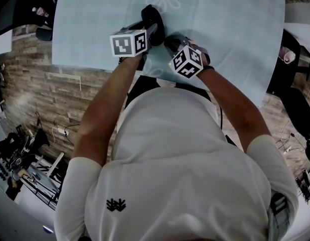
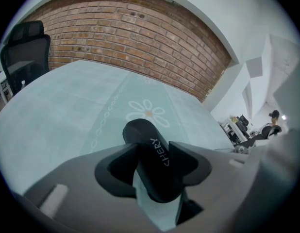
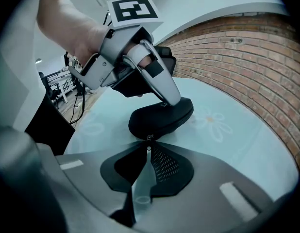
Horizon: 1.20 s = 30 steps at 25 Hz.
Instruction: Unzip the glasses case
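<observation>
A black zip-up glasses case (image 1: 154,20) lies on the light blue tablecloth (image 1: 235,29), near the table's front edge. In the left gripper view the case (image 2: 149,152) carries white lettering and sits clamped between the two dark jaws of my left gripper (image 2: 152,165). From the right gripper view, the left gripper (image 3: 159,89) presses down on the case (image 3: 162,114) from above. My right gripper (image 3: 148,148) is at the near end of the case, with its tips shut on the small zipper pull (image 3: 149,138). In the head view the right gripper (image 1: 171,44) is just right of the case.
The cloth has a white daisy print (image 2: 147,112) just beyond the case. A brick wall (image 2: 140,38) runs behind the table, and a black office chair (image 2: 23,52) stands at its far left. The table's near edge (image 1: 90,68) is close to the person's body.
</observation>
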### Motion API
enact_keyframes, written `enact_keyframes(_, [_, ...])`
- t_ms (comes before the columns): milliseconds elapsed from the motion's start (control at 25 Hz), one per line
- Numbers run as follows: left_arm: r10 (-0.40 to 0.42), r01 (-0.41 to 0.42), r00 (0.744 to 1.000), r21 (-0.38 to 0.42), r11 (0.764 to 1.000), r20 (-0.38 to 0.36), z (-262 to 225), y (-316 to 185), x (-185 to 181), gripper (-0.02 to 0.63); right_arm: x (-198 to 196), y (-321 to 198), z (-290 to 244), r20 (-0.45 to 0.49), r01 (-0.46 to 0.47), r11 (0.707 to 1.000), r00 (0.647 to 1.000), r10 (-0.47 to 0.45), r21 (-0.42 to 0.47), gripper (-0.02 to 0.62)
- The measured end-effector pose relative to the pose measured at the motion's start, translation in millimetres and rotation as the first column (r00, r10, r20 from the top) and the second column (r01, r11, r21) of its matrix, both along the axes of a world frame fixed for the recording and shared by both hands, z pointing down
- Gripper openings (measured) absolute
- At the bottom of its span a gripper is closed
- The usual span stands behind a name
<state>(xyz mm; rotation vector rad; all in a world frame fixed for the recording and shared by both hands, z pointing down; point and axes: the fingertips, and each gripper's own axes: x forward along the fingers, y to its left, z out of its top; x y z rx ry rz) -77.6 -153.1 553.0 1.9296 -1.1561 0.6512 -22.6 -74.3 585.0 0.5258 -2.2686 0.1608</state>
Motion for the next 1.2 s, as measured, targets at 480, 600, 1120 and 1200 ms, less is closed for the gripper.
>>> enact_keyframes(480, [0.005,-0.005,1.0,-0.002,1.0,-0.003,-0.5,-0.5,-0.2,0.252,0.9,1.7,-4.0,0.03,-0.043,0.999,0.999,0.043,0.007,0.026])
enact_keyframes(600, [0.006,-0.006,1.0,-0.003,1.0,-0.002,0.2,-0.3,0.0,0.252,1.5,2.6,-4.4,0.042,-0.058,0.998,0.997,0.058,0.005,0.026])
enact_keyframes(1120, [0.01,-0.01,1.0,0.0,1.0,0.004,0.5,-0.8,0.7,0.252,5.8,3.8,-8.0,0.077,-0.055,0.998,0.995,0.057,-0.031,0.021])
enact_keyframes(1200, [0.012,-0.012,1.0,0.002,1.0,0.007,0.2,-0.9,-0.4,0.252,6.0,2.7,-9.7,0.078,-0.049,0.998,0.996,0.052,-0.034,0.02])
